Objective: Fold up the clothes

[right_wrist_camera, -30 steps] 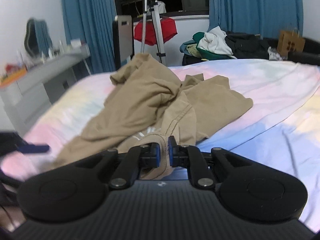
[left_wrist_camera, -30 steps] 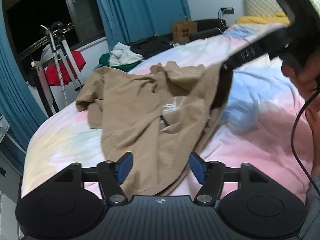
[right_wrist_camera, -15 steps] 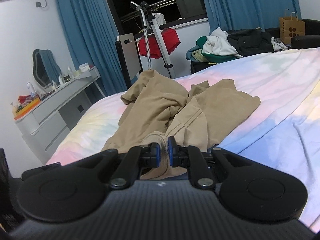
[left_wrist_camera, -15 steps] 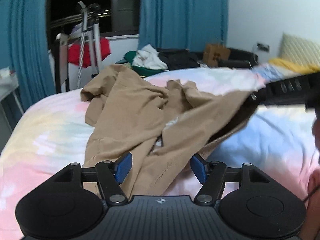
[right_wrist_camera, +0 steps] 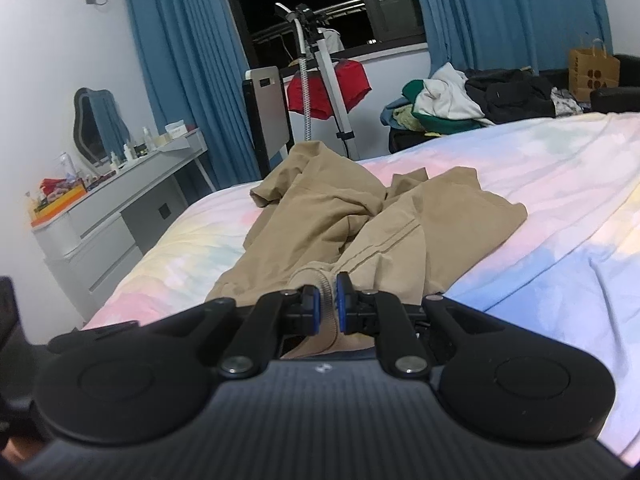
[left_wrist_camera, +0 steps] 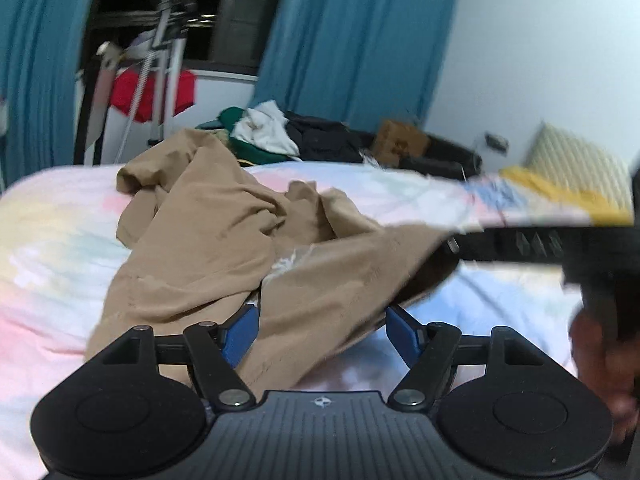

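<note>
A crumpled tan garment (left_wrist_camera: 208, 248) lies on the pastel tie-dye bed (left_wrist_camera: 48, 248). My left gripper (left_wrist_camera: 322, 334) is open, with a fold of the tan cloth lying between its blue pads. My right gripper (right_wrist_camera: 327, 304) is shut on the garment's ribbed edge and lifts it a little; the rest of the garment (right_wrist_camera: 360, 220) trails away across the bed (right_wrist_camera: 560, 184). The right gripper also shows in the left wrist view (left_wrist_camera: 452, 245) at the right, holding the cloth's raised corner.
A pile of clothes (right_wrist_camera: 452, 100) sits beyond the bed's far edge. A garment steamer stand (right_wrist_camera: 324, 80) with a red item stands by the window. A grey dresser (right_wrist_camera: 112, 216) with small items is at the left. A brown paper bag (right_wrist_camera: 592, 68) is at the far right.
The left gripper has swung and come closer over the cloth, staying open. The right gripper has stayed shut on the ribbed edge and lifted it slightly.
</note>
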`<state>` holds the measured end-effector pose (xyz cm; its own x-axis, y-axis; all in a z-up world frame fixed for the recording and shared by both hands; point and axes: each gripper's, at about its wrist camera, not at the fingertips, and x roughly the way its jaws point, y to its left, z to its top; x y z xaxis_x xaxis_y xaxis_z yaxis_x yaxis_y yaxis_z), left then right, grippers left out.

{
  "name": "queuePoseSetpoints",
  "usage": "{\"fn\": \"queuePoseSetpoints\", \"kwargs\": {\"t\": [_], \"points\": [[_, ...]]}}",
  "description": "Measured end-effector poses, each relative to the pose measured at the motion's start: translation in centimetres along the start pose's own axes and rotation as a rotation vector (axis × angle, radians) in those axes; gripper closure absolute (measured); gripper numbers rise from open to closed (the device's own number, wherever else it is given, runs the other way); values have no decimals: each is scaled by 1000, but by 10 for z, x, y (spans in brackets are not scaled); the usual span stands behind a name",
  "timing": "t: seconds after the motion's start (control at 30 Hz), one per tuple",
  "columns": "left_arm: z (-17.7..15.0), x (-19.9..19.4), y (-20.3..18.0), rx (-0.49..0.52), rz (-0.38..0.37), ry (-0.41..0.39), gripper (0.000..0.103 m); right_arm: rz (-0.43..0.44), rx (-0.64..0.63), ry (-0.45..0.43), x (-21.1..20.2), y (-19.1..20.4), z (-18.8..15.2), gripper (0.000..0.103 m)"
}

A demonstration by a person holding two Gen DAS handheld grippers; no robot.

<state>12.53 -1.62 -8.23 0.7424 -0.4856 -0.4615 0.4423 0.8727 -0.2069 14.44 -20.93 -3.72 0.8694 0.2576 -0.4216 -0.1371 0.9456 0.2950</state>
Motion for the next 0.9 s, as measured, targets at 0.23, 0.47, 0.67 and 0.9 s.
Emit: {"fn": "queuePoseSetpoints", "kwargs": {"t": [0.23, 0.47, 0.67, 0.9], "points": [[-1, 16, 12, -14, 276, 19, 31, -18, 15, -31, -5, -3, -1, 92], [-28, 6, 14, 127, 678, 101, 30, -155, 58, -69, -4, -16, -4, 92], [-34, -6, -4, 220, 718, 96, 29, -279, 7, 34, 11, -19, -20, 90], [-27, -18, -16, 256, 671, 41, 30, -304, 94, 219, 31, -38, -40, 91]]}}
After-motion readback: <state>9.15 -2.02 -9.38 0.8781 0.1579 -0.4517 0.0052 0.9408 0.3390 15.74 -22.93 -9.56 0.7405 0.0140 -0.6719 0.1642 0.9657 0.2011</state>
